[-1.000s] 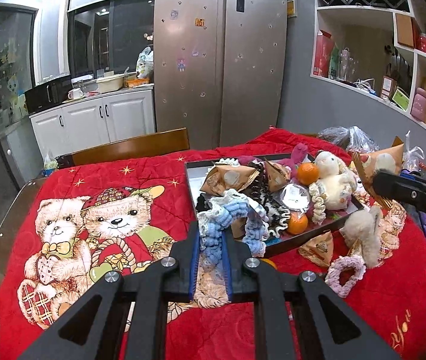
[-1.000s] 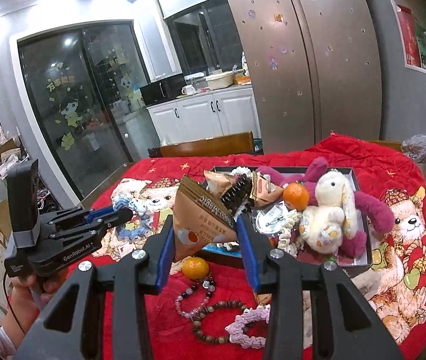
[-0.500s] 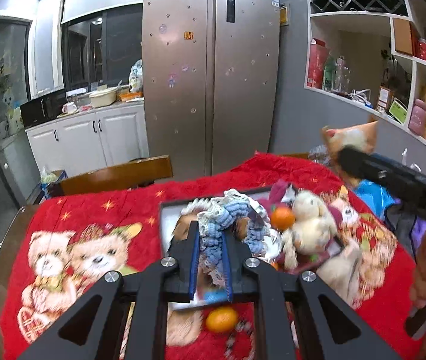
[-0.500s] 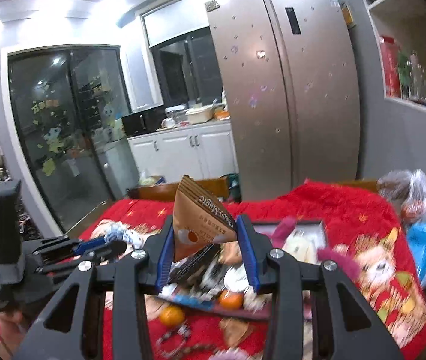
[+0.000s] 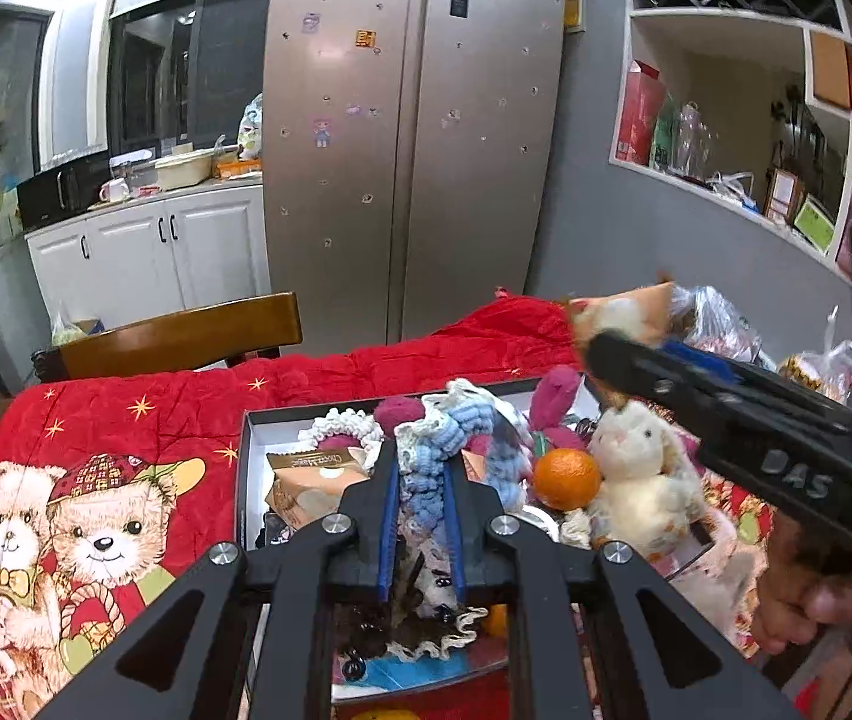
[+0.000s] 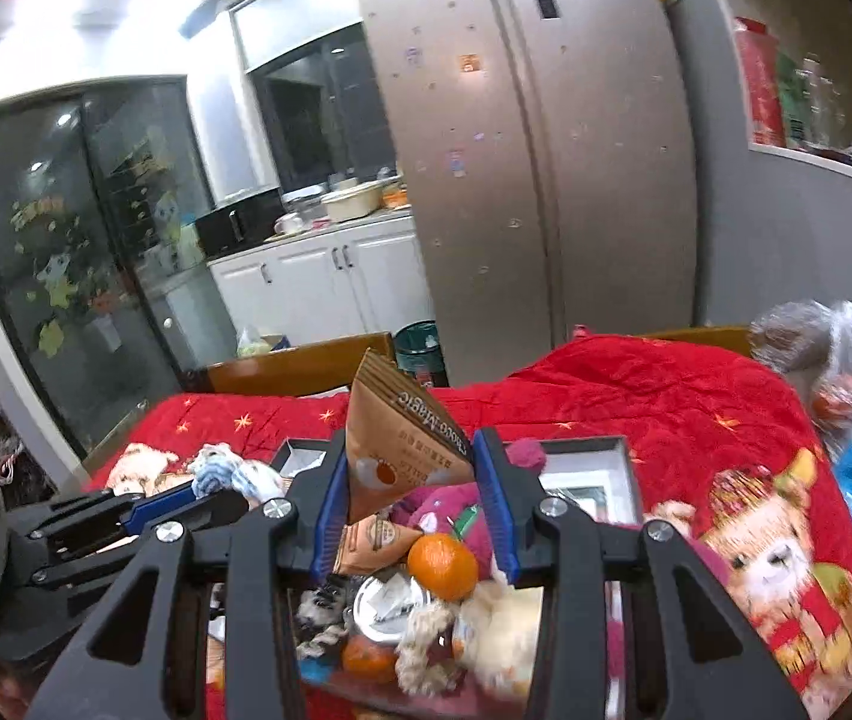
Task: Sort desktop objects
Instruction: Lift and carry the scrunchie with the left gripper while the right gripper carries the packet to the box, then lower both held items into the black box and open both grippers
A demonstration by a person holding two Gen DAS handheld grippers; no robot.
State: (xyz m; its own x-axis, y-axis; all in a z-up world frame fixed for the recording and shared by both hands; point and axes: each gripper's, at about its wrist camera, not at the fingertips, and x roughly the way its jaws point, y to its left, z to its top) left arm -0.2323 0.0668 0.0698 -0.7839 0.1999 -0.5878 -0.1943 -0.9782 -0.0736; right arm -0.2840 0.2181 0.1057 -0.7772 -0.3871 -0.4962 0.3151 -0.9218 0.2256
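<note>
Both loads hang over the tray (image 5: pixel 241 468) — left gripper (image 5: pixel 420 492) jaws pinching the blue scrunchie (image 5: pixel 426 450), right gripper (image 6: pixel 411 492) jaws the brown snack packet (image 6: pixel 393 450) — so lowering and releasing likely comes next.

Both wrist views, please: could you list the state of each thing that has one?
Left claw: shut on blue scrunchie, lifted above tray.
Right claw: shut on brown packet, lifted above tray.
Tray: open-topped, crowded.
Fridge: doors closed.
Cabinet: doors closed.
</note>
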